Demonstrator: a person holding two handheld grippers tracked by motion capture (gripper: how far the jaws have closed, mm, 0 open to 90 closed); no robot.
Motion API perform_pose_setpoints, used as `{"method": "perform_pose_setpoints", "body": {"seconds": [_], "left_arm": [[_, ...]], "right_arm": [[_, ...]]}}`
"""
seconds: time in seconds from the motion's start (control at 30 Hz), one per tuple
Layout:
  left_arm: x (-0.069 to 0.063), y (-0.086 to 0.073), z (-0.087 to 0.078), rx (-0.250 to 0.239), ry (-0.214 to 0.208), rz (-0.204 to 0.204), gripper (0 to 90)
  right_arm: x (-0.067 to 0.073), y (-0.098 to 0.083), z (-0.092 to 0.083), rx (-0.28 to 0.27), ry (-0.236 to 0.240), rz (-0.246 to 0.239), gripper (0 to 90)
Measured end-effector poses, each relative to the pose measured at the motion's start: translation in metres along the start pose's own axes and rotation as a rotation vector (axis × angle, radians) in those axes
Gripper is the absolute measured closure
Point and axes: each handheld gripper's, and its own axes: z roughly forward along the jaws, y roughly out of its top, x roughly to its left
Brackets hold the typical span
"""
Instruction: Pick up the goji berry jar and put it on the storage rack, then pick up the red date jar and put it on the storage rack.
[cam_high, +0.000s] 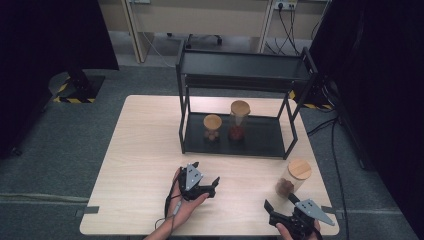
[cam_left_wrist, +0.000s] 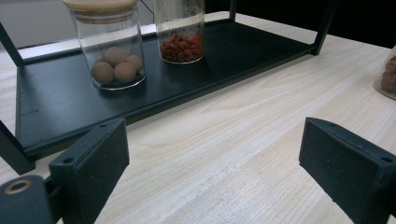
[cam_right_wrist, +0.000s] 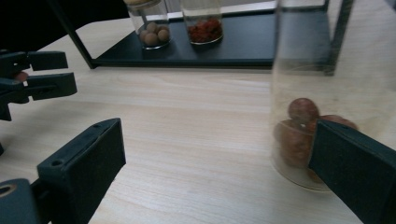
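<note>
A black two-tier rack (cam_high: 260, 139) stands at the back of the wooden table. Two glass jars with wooden lids sit on its lower shelf: a short jar of pale balls (cam_high: 212, 128) (cam_left_wrist: 112, 51) and a taller jar of red bits (cam_high: 238, 121) (cam_left_wrist: 181, 35). A third jar (cam_high: 293, 178) (cam_right_wrist: 299, 116) with brown balls stands on the table at the front right. My right gripper (cam_high: 280, 202) (cam_right_wrist: 217, 158) is open just short of it, with the right jaw beside the glass. My left gripper (cam_high: 206, 174) (cam_left_wrist: 215, 149) is open over bare table, facing the rack.
The rack's upper shelf (cam_high: 240, 64) overhangs the two jars. Bare tabletop (cam_high: 145, 150) spreads to the left of the rack. In the right gripper view, the left gripper (cam_right_wrist: 37, 79) shows at the left edge. Grey floor, desks and cables lie beyond the table.
</note>
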Motion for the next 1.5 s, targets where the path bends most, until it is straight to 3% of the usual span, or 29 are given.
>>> {"method": "perform_pose_setpoints", "body": {"seconds": [0.4,0.87,1.27,1.5], "left_arm": [[0.000,0.000,0.000,-0.002,-0.001,-0.005,8.0],[0.000,0.000,0.000,-0.004,0.001,-0.003,8.0],[0.000,0.000,0.000,-0.004,0.000,-0.005,8.0],[0.000,0.000,0.000,-0.004,-0.001,-0.003,8.0]], "right_arm": [[-0.015,0.011,-0.016,-0.055,-0.055,0.010,4.0],[-0.024,0.025,-0.018,-0.096,-0.088,-0.002,4.0],[-0.027,0.049,-0.015,-0.151,-0.114,-0.063,3.9],[-0.031,0.056,-0.004,-0.147,-0.136,-0.092,6.0]]}}
